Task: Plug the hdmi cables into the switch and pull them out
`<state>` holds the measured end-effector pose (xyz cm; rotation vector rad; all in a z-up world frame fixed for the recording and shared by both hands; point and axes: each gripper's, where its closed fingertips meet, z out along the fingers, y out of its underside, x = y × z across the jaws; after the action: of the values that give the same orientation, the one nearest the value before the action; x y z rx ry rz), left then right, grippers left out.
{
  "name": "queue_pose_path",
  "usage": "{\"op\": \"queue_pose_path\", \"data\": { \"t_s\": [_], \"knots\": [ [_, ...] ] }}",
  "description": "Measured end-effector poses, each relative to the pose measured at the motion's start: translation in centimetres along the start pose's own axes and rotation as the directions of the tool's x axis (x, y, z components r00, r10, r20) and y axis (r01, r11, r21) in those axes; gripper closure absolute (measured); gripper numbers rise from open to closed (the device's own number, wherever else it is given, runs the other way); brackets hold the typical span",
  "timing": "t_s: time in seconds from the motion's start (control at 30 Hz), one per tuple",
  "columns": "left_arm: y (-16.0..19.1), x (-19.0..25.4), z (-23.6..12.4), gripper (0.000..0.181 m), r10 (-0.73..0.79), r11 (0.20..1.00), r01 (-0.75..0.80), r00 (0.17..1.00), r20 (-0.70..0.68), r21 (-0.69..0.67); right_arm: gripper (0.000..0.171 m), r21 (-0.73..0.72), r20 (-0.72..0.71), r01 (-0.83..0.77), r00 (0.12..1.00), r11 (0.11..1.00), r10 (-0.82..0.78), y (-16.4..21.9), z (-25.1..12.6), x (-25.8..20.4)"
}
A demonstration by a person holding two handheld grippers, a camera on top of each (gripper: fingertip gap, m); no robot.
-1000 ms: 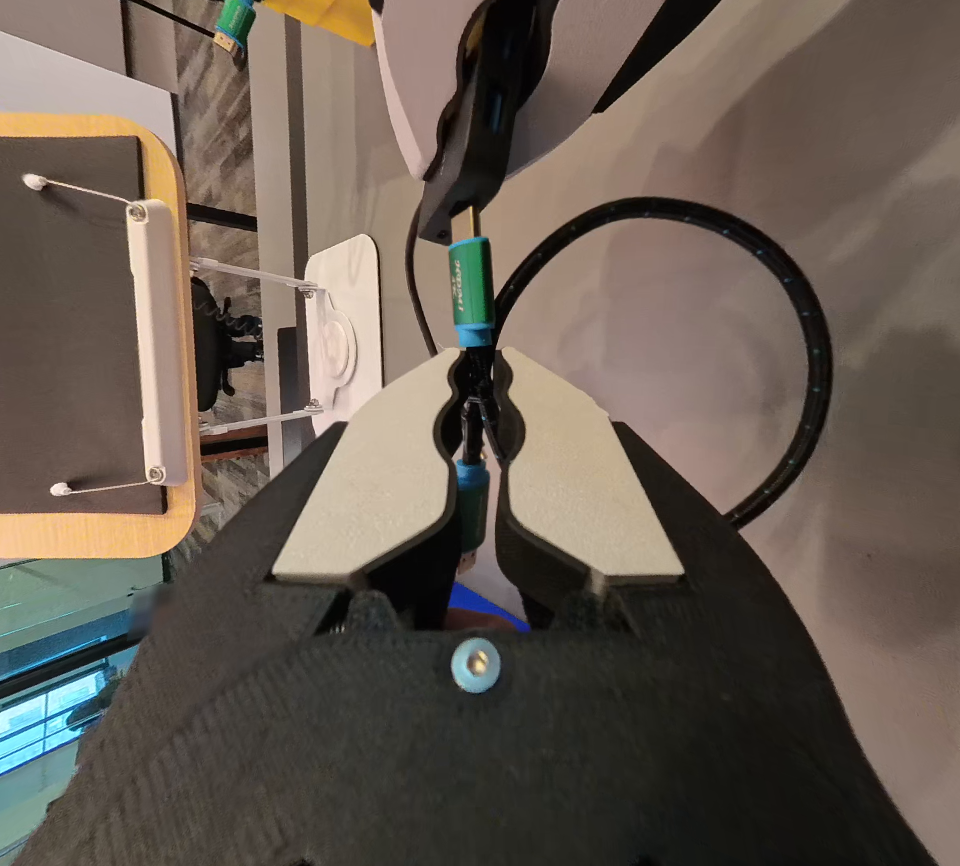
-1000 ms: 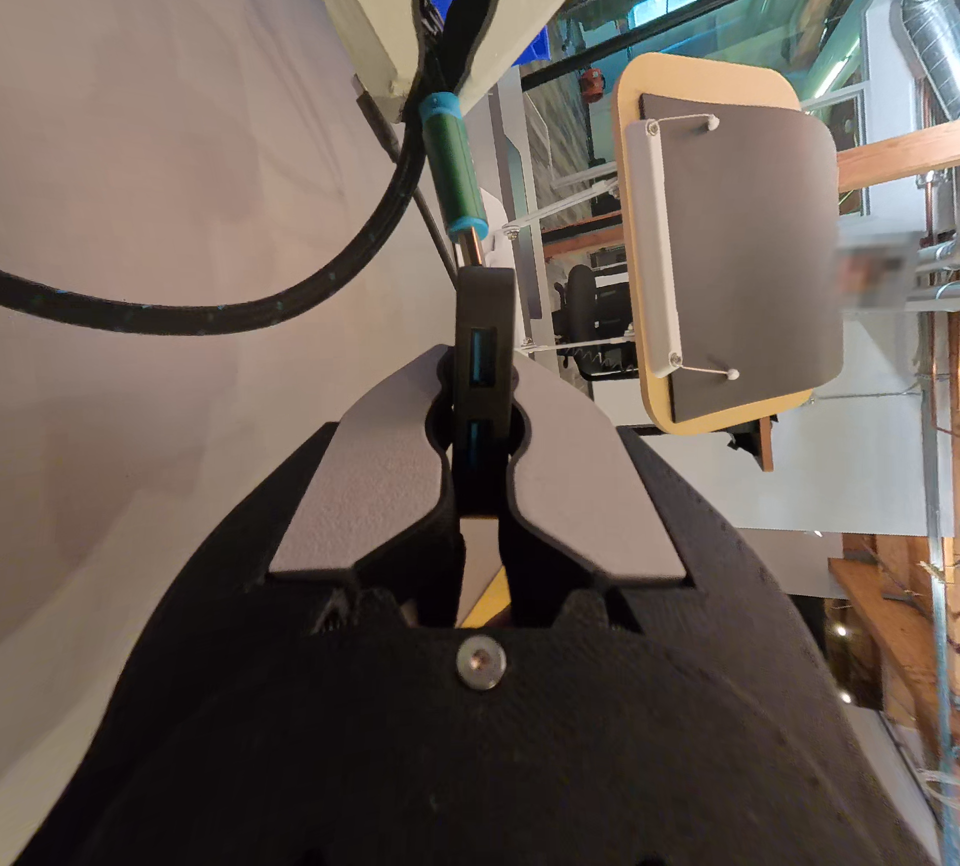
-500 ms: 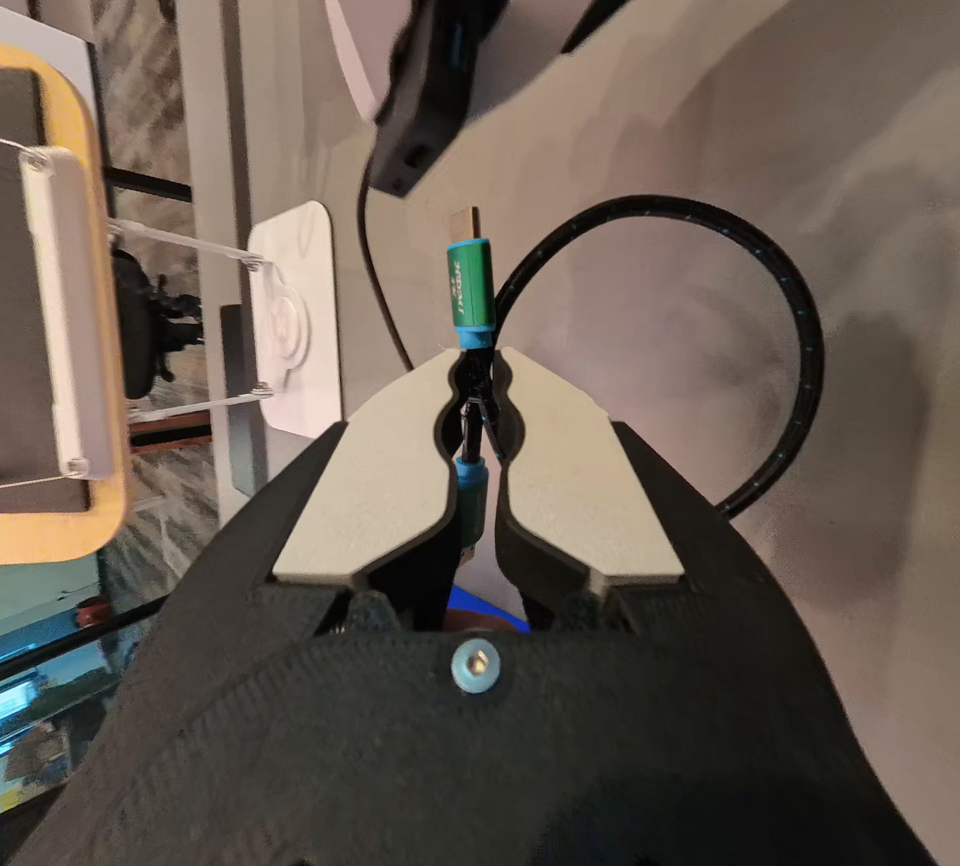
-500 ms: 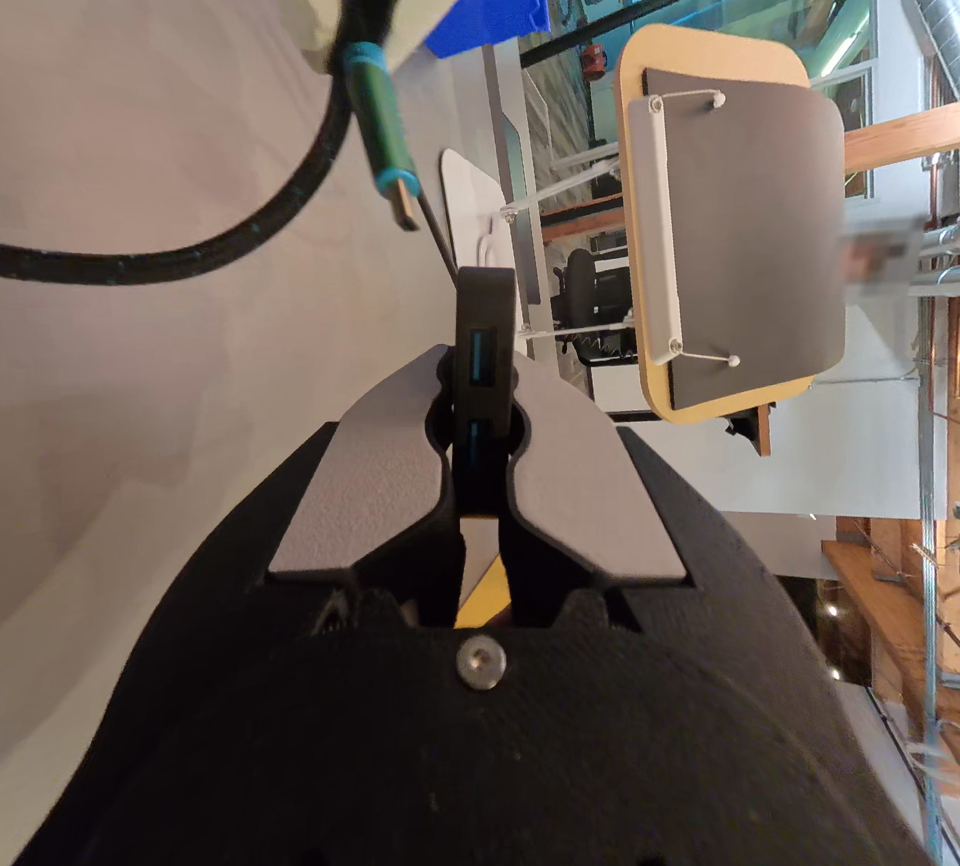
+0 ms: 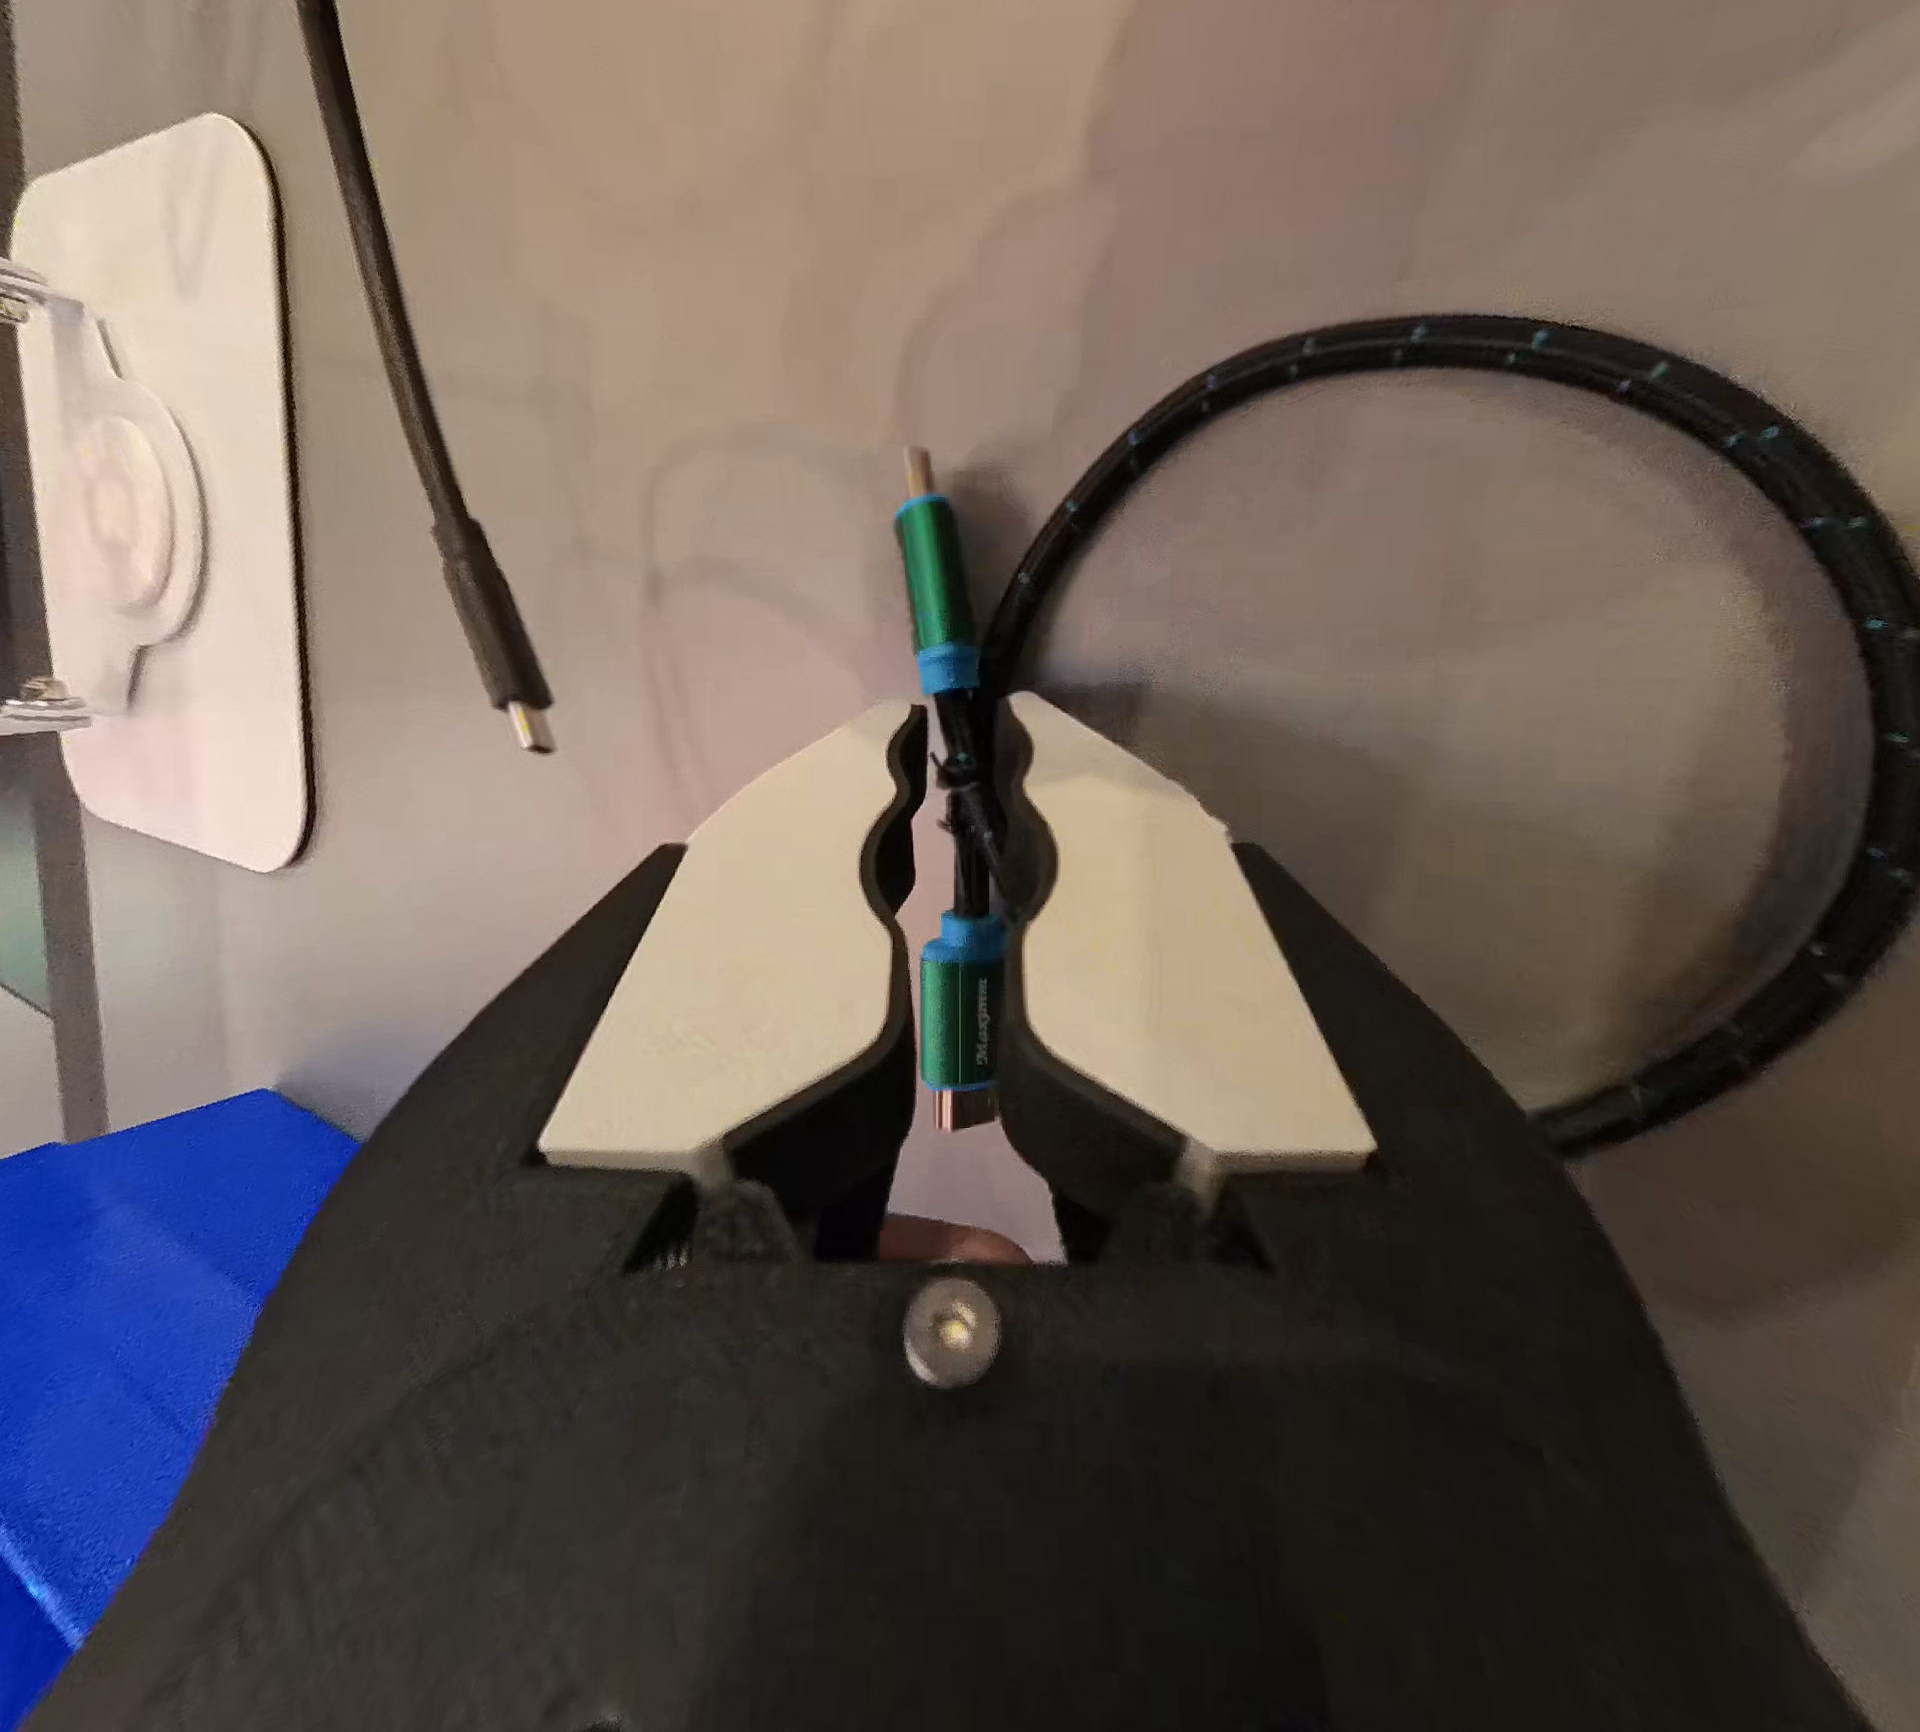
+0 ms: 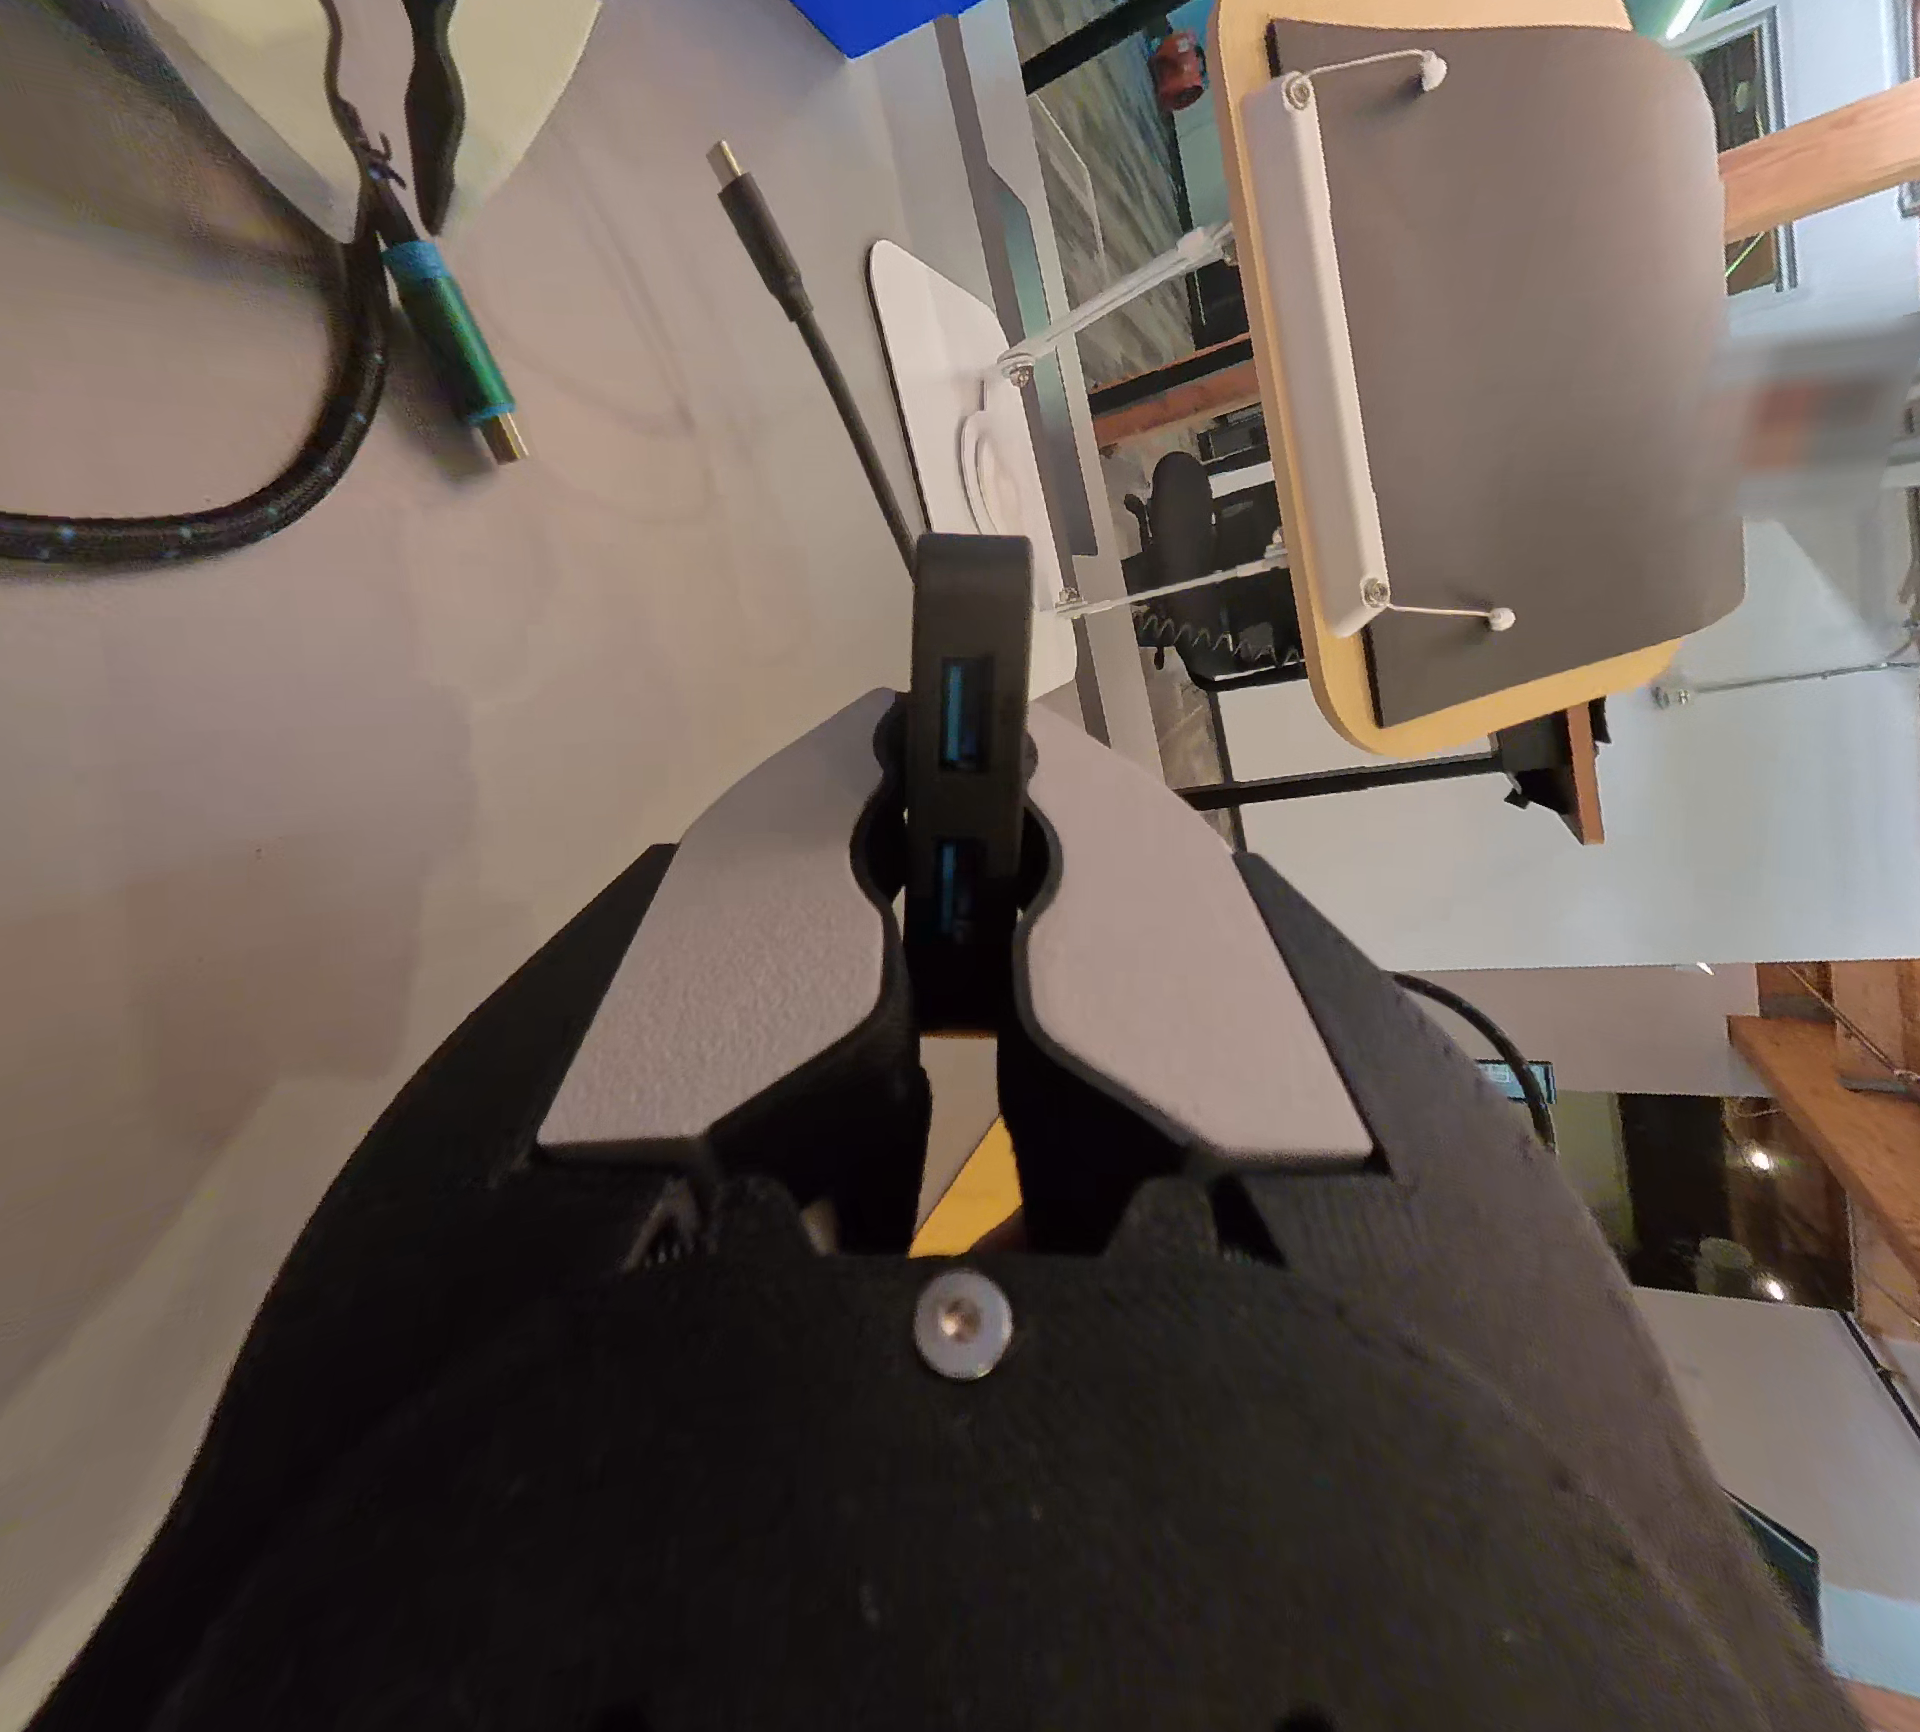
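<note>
My left gripper (image 5: 963, 703) is low over the grey table (image 5: 1351, 124). Its jaws stand a little apart around the tied black braided HDMI cable (image 5: 1558, 394). A gap shows beside the cable. One green plug (image 5: 935, 581) sticks out past the fingertips, close to the table. The other green plug (image 5: 961, 1007) hangs between the fingers. My right gripper (image 6: 961, 706) is shut on the black switch (image 6: 971, 612), with its blue ports facing the camera. The right wrist view shows the left gripper (image 6: 395, 222) at the upper left, with the free plug (image 6: 457, 352) well apart from the switch.
The switch's own thin black lead (image 5: 468, 560) lies on the table and ends in a small plug (image 6: 769, 259). A white pad with a clear stand (image 5: 166, 487) lies at the table's edge. A blue bin (image 5: 135, 1319) is close by. A wood-rimmed black board (image 6: 1507, 332) stands beyond the table. Spacing between my two grippers at the tips: around 15 cm.
The green plug came out of the switch and the two grippers drew apart. My left gripper dropped toward the table and its jaws loosened slightly. My right gripper keeps hold of the switch.
</note>
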<state>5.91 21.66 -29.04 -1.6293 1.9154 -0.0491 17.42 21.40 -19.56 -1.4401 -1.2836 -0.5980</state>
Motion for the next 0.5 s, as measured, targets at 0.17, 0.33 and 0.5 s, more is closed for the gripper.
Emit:
{"op": "queue_pose_path", "data": {
  "t_s": [0.17,0.33,0.5],
  "knots": [
    [-0.6,-0.2,-0.7,0.163,-0.041,0.998,0.041,0.999,0.0,0.038,0.158,-0.001,0.007,-0.021,1.0,1.0,0.021,0.6,-0.4,-0.1],
    [-0.5,-0.5,-0.9,0.159,-0.055,0.998,0.054,0.998,0.008,0.039,0.158,0.003,0.006,-0.036,0.999,0.999,0.036,0.8,-0.8,0.0],
    [-0.1,-0.6,0.6,0.172,-0.079,0.997,0.079,0.997,-0.016,-0.016,0.158,0.001,0.005,-0.053,0.999,0.999,0.053,1.1,-1.0,0.1]
  ]
}}
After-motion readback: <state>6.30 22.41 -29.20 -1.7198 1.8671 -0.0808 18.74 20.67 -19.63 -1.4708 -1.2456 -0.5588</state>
